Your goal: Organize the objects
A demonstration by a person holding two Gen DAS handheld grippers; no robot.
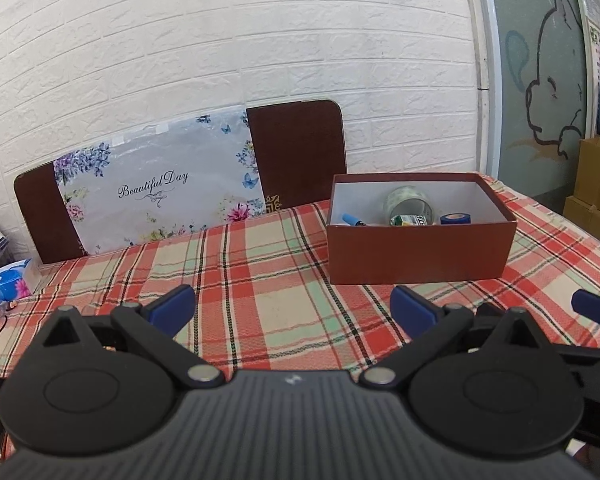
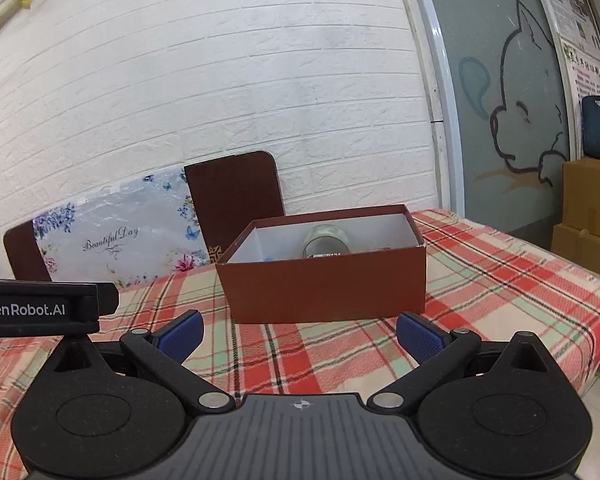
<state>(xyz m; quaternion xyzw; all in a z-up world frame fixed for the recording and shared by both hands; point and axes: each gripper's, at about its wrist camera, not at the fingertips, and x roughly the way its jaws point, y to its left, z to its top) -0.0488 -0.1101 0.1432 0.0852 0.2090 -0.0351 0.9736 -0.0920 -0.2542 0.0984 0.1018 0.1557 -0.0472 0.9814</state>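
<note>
A brown open box (image 1: pixel 420 256) stands on the plaid tablecloth (image 1: pixel 260 272). Inside it lie a clear tape roll (image 1: pixel 408 202), a blue marker (image 1: pixel 354 221), a small green packet (image 1: pixel 410 221) and a dark blue tape roll (image 1: pixel 456 219). My left gripper (image 1: pixel 294 310) is open and empty, low over the cloth, short of the box and to its left. In the right wrist view the box (image 2: pixel 324 284) is straight ahead, with the clear roll (image 2: pixel 326 242) showing above its wall. My right gripper (image 2: pixel 300 334) is open and empty, just in front of the box.
A floral "Beautiful Day" board (image 1: pixel 156 188) leans on the white brick wall behind the table. A tissue pack (image 1: pixel 14 280) lies at the far left. Cardboard boxes (image 2: pixel 592 216) stand right of the table. The left gripper's body (image 2: pixel 40 308) shows at the left in the right wrist view.
</note>
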